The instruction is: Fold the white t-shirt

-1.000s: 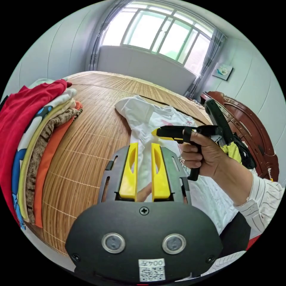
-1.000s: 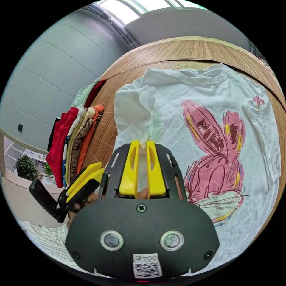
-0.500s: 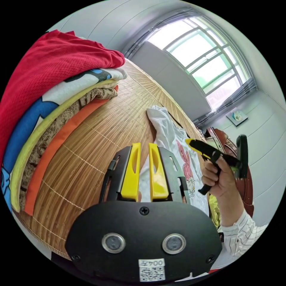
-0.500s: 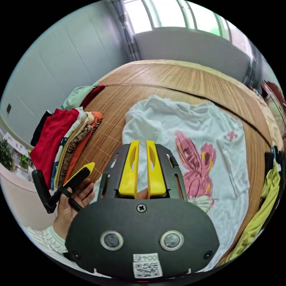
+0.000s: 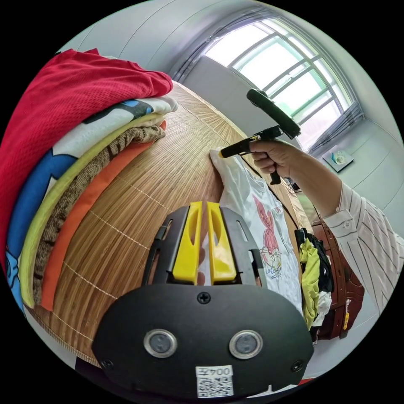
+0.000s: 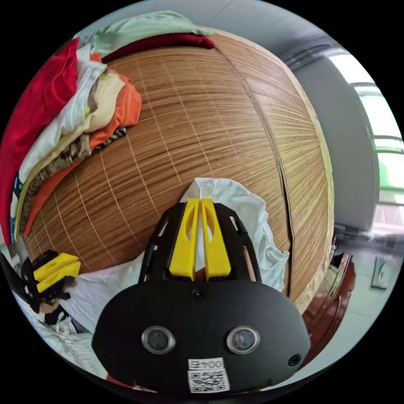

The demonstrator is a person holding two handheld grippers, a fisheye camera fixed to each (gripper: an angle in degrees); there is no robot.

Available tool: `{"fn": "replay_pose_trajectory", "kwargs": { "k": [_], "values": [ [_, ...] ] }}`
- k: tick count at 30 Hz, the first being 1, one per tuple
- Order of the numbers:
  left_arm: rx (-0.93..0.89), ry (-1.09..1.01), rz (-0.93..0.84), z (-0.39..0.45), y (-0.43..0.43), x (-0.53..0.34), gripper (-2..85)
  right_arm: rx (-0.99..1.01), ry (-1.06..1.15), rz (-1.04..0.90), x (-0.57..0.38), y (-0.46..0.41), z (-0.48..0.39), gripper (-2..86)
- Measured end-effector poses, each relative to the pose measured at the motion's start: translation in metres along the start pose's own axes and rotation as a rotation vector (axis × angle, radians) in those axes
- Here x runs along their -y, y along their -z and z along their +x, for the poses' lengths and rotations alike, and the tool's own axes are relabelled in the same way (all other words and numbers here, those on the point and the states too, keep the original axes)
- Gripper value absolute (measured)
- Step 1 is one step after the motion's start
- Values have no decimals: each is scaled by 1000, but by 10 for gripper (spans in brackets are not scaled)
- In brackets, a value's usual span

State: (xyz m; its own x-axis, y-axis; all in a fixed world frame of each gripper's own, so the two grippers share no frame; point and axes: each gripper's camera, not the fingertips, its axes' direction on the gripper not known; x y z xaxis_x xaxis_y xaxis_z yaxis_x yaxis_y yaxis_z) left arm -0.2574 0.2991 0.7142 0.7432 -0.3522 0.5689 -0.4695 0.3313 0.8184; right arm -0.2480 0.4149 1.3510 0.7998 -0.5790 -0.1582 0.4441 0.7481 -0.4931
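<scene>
Bamboo mat (image 5: pixel 139 189): tan slatted mat, lying flat under everything; a seam runs across it in the right gripper view.
Stack of folded clothes (image 5: pixel 71 139): on the mat near its edge; a red piece on top, then white with blue, yellow-green, brown patterned, and orange at the bottom.
Mint and dark red clothes (image 6: pixel 155 33): lying beyond the stack at the far edge of the mat, mint piece over the dark red one.
Window (image 5: pixel 286 71): large, many-paned, bright, with grey curtains at its sides.
Wall picture (image 5: pixel 338 158): small, hung beside the window.
Wooden furniture (image 5: pixel 341 290): dark reddish, beside the mat, with yellow-green and black clothes draped on it.
</scene>
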Motion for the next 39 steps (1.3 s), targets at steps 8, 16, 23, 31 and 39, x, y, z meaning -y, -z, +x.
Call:
{"fn": "replay_pose_trajectory", "kwargs": {
  "k": [8,16,23,31,39],
  "values": [
    [15,126,44,-34,9,-10,12,676,-729,396,-83,-31,82,76],
    [-7,179,66,-52,15,-19,8,496,-641,519,-172,21,-1,55],
    [-12,183,71,-62,18,-30,6,297,-752,572,-171,29,-10,40],
    [-22,198,48,-72,13,-34,3,138,-589,569,-114,64,5,57],
    [-30,208,37,-78,10,-40,3,430,-390,4,22,11,68,38]
  ]
}}
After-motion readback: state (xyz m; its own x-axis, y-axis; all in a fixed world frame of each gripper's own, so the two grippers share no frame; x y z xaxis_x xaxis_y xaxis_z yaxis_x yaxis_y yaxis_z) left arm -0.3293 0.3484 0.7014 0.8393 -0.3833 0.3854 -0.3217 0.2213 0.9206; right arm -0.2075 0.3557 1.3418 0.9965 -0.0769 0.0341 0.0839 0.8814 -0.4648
